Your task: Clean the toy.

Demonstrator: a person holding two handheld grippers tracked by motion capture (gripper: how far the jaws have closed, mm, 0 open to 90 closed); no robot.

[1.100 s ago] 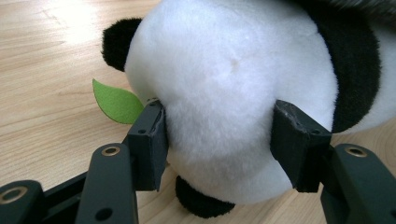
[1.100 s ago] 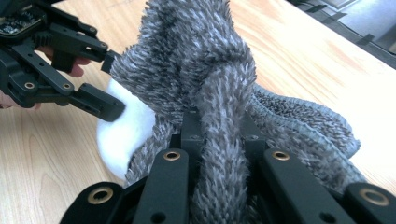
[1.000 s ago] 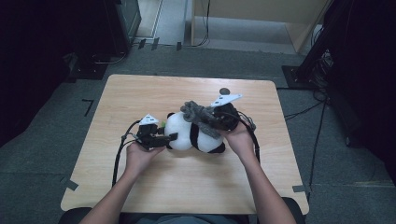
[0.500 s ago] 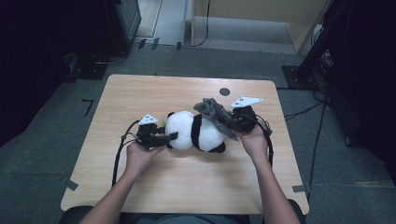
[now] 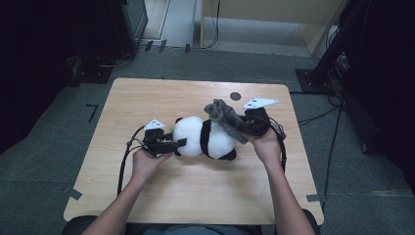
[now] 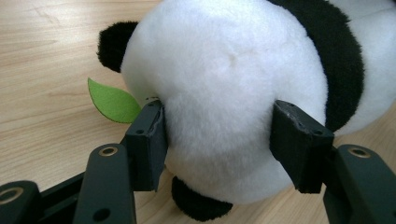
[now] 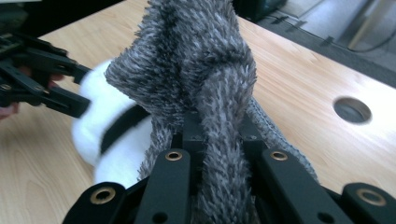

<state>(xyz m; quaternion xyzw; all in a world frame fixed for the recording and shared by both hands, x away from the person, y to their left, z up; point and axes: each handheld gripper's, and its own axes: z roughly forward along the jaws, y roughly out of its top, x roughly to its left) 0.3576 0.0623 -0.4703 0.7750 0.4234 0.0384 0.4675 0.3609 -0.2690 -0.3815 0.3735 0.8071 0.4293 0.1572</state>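
- Panda (image 5: 203, 138) lies on its side mid-table (image 5: 195, 196), head toward the left gripper (image 5: 172, 144).
- L gripper: fingers (image 6: 148, 140) pressed into both sides of the white head, grasping it. Green leaf (image 6: 112, 100) sticks out just beside one finger, flat near the table.
- Right gripper (image 5: 240, 128): fingers clenched on a grey fuzzy cloth (image 7: 205, 70), which bunches up out of them & is held over the panda's rear half; cloth end drapes against the body in the high view.
- Round hole (image 5: 235, 96) in the table behind the cloth, apart from it.
- Both hands low, forearms on the near side.
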